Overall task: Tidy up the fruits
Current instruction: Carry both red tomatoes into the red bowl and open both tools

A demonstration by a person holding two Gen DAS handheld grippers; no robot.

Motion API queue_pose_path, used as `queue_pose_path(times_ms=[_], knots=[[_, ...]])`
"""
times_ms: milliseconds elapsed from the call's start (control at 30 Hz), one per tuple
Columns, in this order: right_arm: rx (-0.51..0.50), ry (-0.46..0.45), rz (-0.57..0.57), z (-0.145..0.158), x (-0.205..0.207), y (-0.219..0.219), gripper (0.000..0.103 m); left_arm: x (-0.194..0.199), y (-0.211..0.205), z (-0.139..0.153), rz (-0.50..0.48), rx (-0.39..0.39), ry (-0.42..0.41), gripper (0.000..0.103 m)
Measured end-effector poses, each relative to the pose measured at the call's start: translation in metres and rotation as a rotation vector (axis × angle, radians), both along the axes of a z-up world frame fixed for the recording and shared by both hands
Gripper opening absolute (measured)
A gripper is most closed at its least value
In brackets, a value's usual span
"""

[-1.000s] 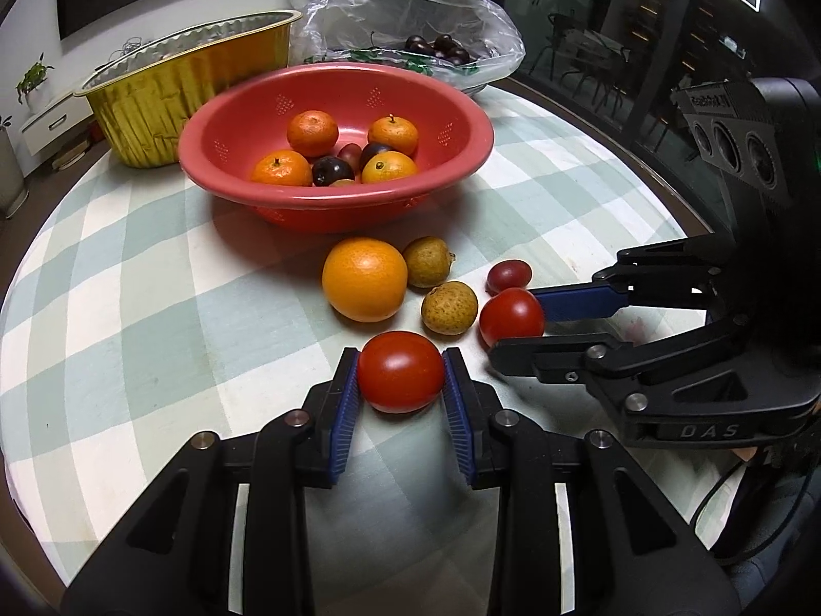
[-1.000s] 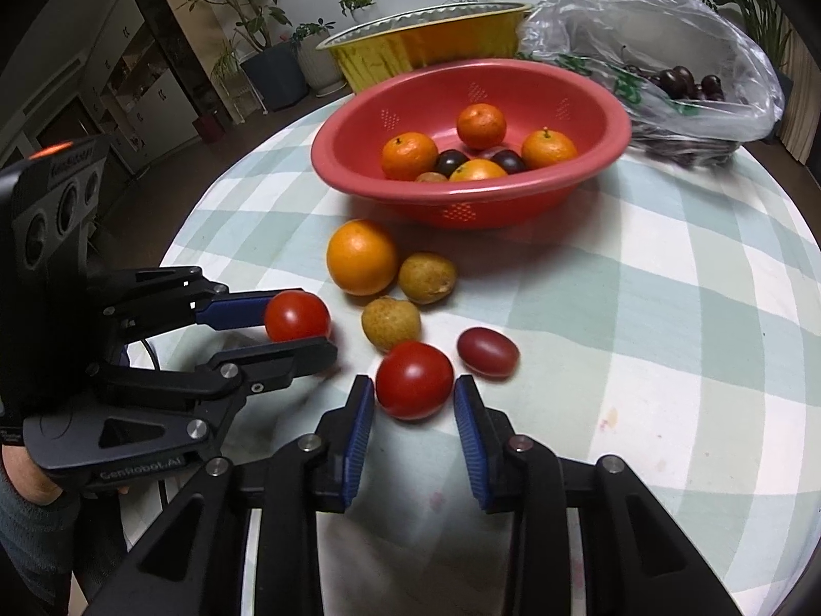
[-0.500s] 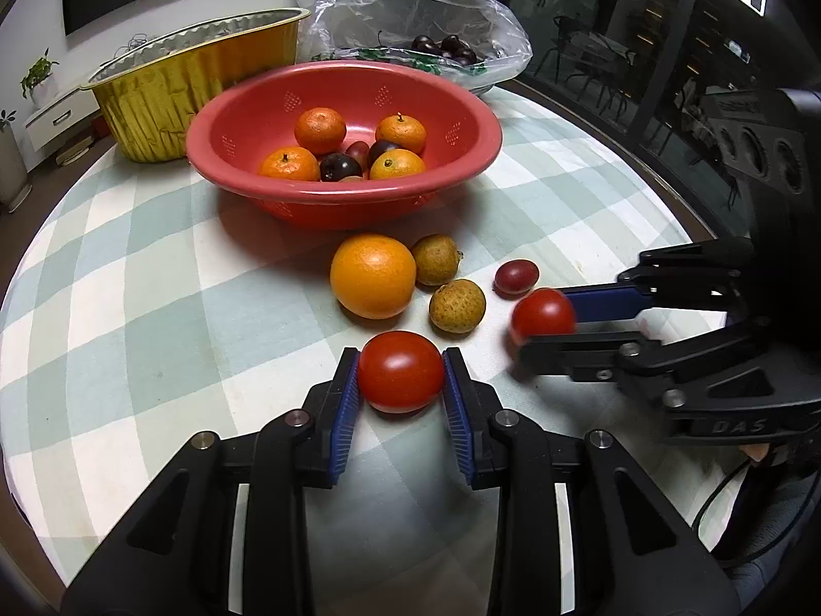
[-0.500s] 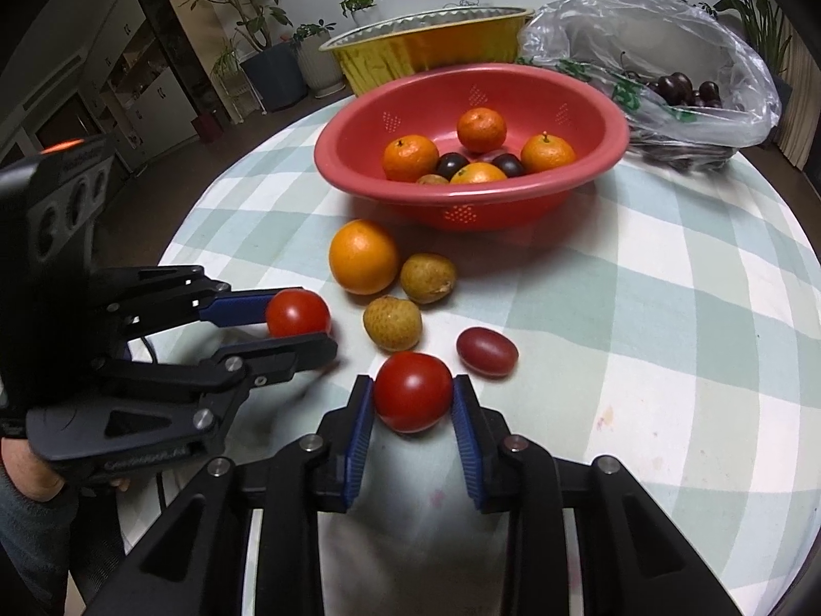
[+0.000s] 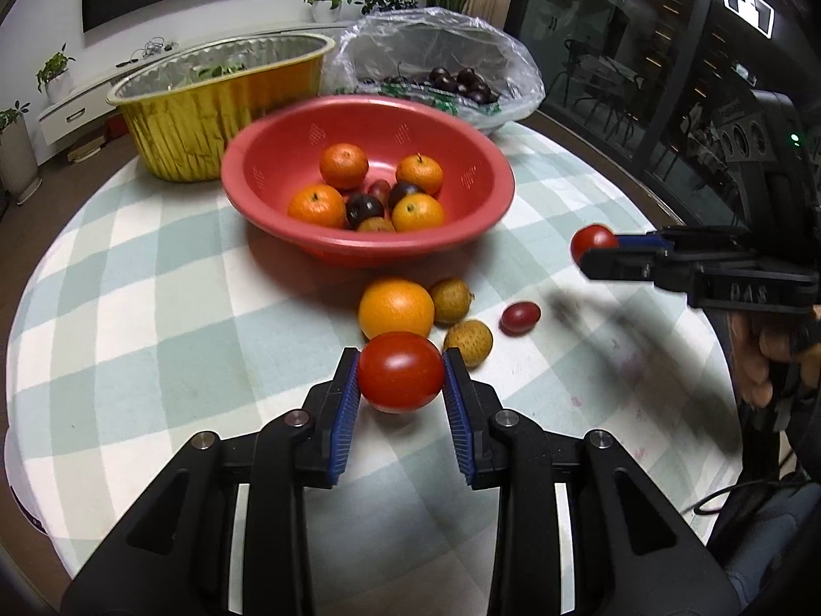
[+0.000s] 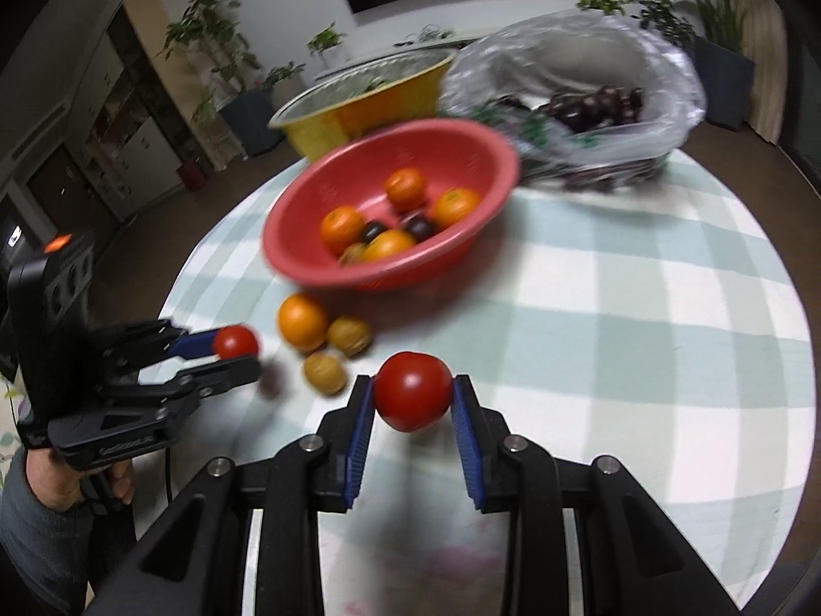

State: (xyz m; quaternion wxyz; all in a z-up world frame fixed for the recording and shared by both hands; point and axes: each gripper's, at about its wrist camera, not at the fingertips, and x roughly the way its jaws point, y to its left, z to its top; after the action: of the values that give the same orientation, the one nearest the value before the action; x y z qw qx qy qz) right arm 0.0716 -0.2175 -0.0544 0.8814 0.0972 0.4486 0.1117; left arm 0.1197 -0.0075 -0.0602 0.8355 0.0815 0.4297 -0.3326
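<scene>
Tomatoes both off the desk [image 5: 154, 277] now: right gripper [image 6: 412, 400] has just lifted its tomato [image 6: 412, 398], jaws clamped on it, left gripper [image 5: 400, 374] still pinching its tomato [image 5: 400, 372]. Red bowl [image 5: 492, 174] looks next.

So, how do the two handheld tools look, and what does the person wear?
Both are matte black plastic tools with ribbed blue pads and silver screws. One body carries pale embossed lettering and an orange light; a black cable hangs nearby. A grey sleeve is visible.
</scene>
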Motion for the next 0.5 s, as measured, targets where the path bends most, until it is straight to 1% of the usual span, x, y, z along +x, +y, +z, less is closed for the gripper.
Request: queue_pose_path(times_ms=[133,267,500], knots=[[-0.003,-0.026,-0.032,0.011,0.006,-0.015,0.033,0.006,-0.001,0.011,0.009,-0.003,-0.016,0.03],[-0.012,-0.056,-0.039,0.023,0.011,-0.023,0.033,0.016,-0.002,0.028,0.023,-0.011,-0.043,0.03],[-0.045,-0.11,-0.026,0.048,0.027,-0.022,0.033,0.042,-0.009,0.047,0.049,0.003,-0.078,0.03]])
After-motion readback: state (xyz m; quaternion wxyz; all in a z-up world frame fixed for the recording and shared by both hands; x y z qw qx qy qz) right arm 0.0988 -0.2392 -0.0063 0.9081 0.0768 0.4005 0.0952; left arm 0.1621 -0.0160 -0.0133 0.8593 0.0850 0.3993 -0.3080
